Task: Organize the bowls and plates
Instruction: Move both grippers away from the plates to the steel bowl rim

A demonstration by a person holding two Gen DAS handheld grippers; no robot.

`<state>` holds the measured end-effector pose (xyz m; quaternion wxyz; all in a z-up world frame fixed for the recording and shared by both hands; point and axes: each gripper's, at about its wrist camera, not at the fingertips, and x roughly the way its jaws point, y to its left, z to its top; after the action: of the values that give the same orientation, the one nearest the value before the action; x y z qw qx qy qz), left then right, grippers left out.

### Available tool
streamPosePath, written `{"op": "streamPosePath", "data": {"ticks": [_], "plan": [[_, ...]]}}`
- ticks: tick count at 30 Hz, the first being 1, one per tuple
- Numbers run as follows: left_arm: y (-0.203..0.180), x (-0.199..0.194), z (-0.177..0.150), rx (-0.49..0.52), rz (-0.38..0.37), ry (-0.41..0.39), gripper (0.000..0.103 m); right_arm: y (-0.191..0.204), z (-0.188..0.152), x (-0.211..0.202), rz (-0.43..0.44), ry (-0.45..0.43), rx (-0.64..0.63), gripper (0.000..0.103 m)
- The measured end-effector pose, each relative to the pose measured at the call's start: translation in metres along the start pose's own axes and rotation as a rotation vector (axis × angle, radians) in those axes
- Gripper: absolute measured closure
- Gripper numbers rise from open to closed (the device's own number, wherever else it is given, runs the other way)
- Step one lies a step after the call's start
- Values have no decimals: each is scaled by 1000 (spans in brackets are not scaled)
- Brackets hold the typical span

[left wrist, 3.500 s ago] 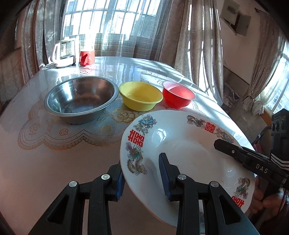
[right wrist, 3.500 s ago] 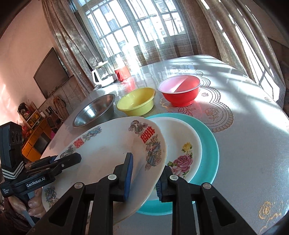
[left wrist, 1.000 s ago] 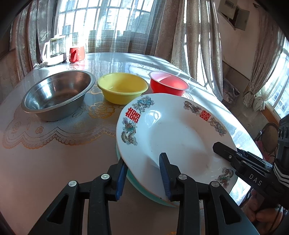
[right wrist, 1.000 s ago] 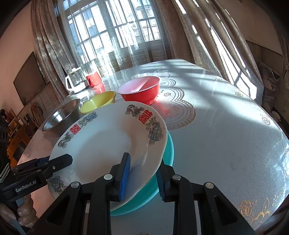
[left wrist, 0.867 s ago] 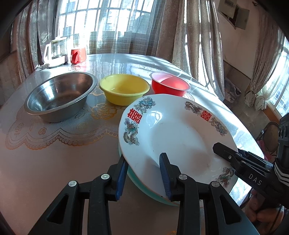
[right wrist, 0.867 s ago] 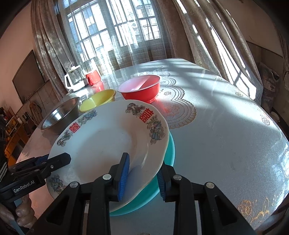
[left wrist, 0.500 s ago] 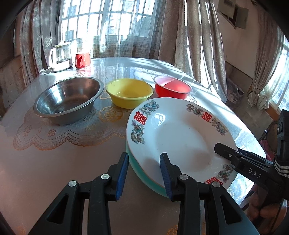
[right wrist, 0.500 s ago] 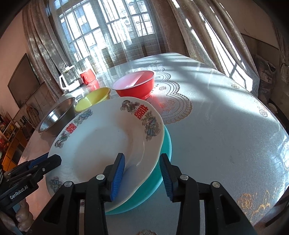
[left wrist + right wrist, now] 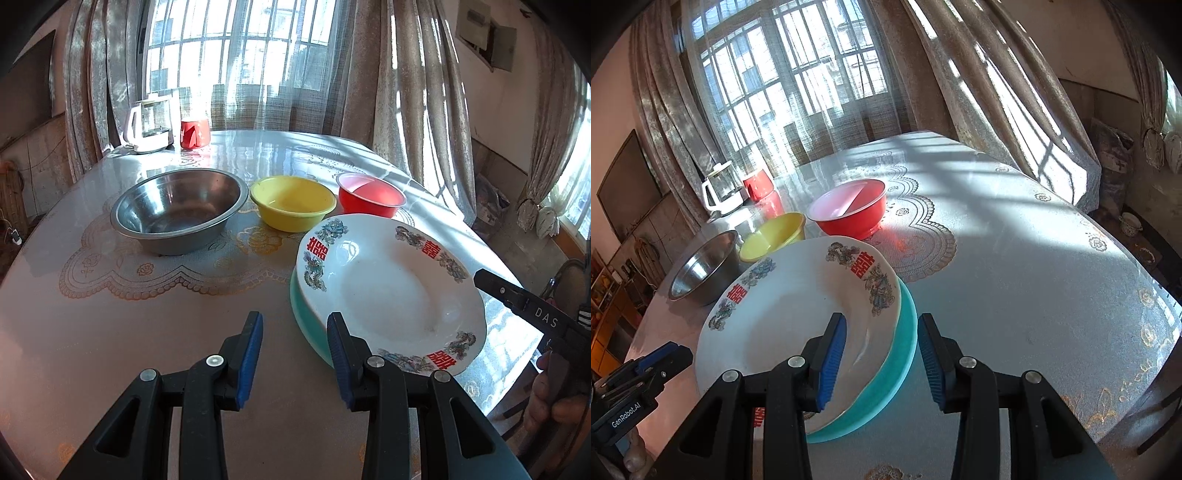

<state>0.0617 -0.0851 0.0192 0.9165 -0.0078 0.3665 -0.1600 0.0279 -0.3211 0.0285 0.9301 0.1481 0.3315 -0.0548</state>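
Nearest, the left gripper and right gripper are both spread wide, gripping nothing. Between them the dragon-patterned plate rests on the teal plate. Beyond stand the steel bowl, yellow bowl and red bowl.

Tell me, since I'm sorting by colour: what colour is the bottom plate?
Teal, clearest in the right wrist view.

Your table is holding a steel bowl, yellow bowl, red bowl, teal plate, kettle and red cup.
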Motion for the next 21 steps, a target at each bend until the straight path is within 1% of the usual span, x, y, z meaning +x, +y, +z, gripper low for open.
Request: {"op": "streamPosePath", "data": {"ticks": [4,8,15,18,21], "plan": [[10,-9,-5,-22,28,-8,66,11,5,-7,32,-15,-12,62],[19,-19,-12,-41,55,-16,66,31,2,-10,85,-8,-59,61],[32,-37,-20,-56,106,-47,65,82,-11,-8,241,55,-181,61],[40,-43,-19,-68,126,-62,65,104,-14,-3,287,79,-231,61],[47,-43,-16,-87,131,-64,65,116,-16,6,322,111,-237,61]]}}
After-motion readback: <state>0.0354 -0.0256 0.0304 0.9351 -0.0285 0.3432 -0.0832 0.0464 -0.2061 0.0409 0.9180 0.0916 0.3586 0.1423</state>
